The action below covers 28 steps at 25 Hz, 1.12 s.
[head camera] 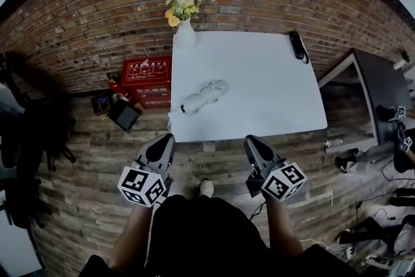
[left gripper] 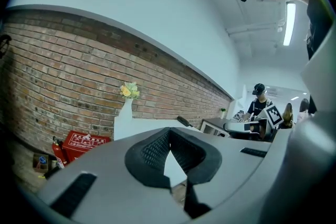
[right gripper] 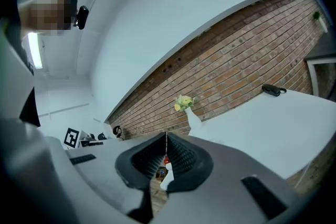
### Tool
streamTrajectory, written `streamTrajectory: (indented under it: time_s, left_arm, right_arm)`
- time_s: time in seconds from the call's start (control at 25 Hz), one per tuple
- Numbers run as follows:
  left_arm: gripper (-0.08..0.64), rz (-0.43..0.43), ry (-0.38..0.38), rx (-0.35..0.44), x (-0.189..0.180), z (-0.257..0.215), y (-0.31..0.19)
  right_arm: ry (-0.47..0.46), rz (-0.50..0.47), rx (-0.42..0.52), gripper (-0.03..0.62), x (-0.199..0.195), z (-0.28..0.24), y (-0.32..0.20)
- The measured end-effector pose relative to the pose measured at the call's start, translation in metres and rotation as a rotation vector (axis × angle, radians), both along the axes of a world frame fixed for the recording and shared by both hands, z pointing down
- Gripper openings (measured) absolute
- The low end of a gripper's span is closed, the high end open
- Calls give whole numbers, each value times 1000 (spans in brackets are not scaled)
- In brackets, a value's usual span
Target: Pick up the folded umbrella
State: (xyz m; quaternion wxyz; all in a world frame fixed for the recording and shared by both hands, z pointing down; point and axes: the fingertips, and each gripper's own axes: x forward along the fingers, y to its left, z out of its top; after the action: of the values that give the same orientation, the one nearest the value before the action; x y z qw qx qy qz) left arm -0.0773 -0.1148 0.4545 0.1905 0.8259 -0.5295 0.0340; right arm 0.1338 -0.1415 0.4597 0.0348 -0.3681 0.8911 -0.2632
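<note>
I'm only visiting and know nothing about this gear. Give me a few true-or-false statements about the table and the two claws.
1. The vase stands on the table. True.
2. The left claw holds the umbrella. False: it is empty; the umbrella lies at the table's far side.
3. The right claw is shut. True.
4. The red box sits on the table. False: it is on the floor beside it.

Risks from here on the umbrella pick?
1. The umbrella lies at the table's far right edge; a nudge could push it off.
2. Both the left tongs and right tongs are shut; unopened, they would just shove it.
3. A long reach could snag the clear wrap.
</note>
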Motion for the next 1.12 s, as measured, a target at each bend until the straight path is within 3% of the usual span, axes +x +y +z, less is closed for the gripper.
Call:
streamTrajectory:
  time_s: [0.64,0.88,1.12]
  left_arm:
    - [14,5,-39,-18,9,4,-29]
    - [14,80,-45,-36,10,19,-51]
    - [14,163,-102,-68,6,39,-80]
  right_arm:
    - [-23,6,-18,21,6,5,-24]
    - [-27,39,-24,21,-4,8,-36]
    - [4,62,-33,21,-21,17,-50]
